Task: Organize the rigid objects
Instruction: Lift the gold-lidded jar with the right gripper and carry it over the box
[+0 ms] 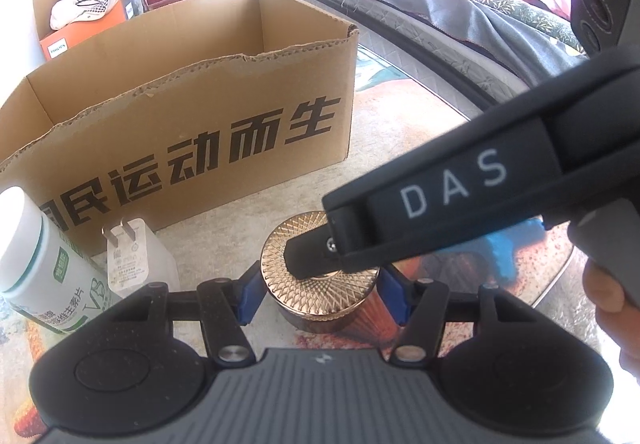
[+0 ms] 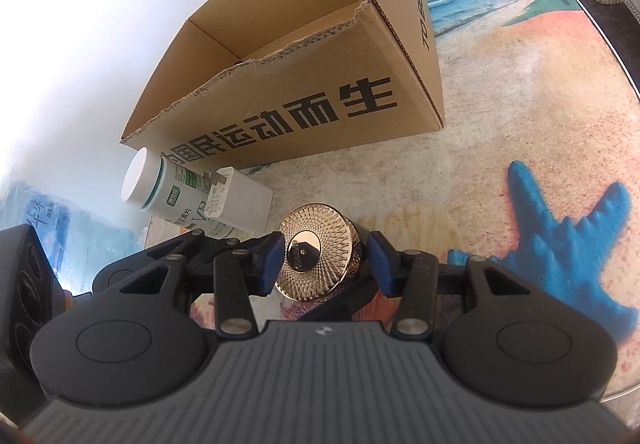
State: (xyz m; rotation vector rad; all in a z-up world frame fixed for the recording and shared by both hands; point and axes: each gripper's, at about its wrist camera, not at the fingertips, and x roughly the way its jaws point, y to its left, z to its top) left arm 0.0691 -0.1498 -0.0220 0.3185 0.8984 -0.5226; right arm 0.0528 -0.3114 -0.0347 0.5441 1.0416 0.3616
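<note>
On my left wrist camera the left gripper (image 1: 320,294) sits with its blue pads spread on either side of a round jar with a gold patterned lid (image 1: 316,268); the pads look just beside the jar's sides, and I cannot tell whether they press it. The jar stands on the beach-print table top (image 1: 400,132). The right gripper (image 1: 310,258) reaches in from 3 o'clock, its dark tip over the lid.

On my right wrist camera the right gripper (image 2: 322,260) has its fingers spread, one on each side of the jar (image 2: 316,260), with a gap showing on the right side.

At 10 o'clock from the jar lie a white pill bottle with a green label (image 2: 160,190) and a white charger plug (image 2: 240,200), touching each other. Beyond them, at 12 o'clock, stands an open cardboard box (image 2: 304,100) with black lettering, near the jar but apart from it.
</note>
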